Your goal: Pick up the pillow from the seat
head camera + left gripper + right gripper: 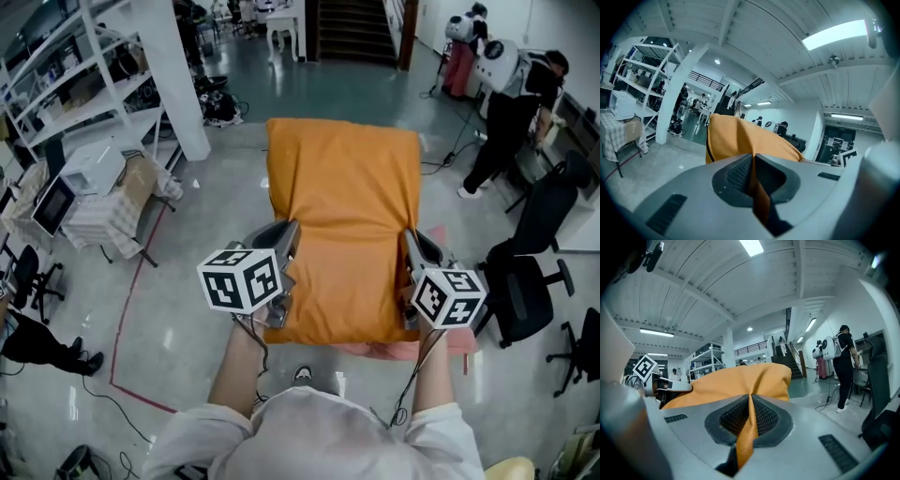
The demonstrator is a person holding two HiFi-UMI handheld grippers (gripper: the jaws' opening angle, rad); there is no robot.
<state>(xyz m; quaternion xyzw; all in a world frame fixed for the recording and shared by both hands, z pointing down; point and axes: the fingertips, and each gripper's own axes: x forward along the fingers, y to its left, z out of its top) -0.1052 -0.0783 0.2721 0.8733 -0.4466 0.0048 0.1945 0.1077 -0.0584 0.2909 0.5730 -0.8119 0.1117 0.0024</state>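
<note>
A large orange pillow (345, 225) is held up in the air in front of me, between my two grippers. My left gripper (283, 272) is shut on the pillow's left edge, with orange fabric (757, 187) pinched between its pads. On the right edge my right gripper (411, 272) is shut too, a fold of the fabric (749, 423) squeezed between its pads. In the right gripper view the left gripper's marker cube (644, 367) shows beyond the pillow (736, 380). A pink seat (441, 349) peeks out below the pillow's near edge.
A white pillar (173, 66) and white shelving (70, 80) stand at the left, with a covered table (108, 202) bearing a microwave. Black office chairs (530, 272) stand at the right. People (511, 112) stand at the back right near a staircase (352, 28).
</note>
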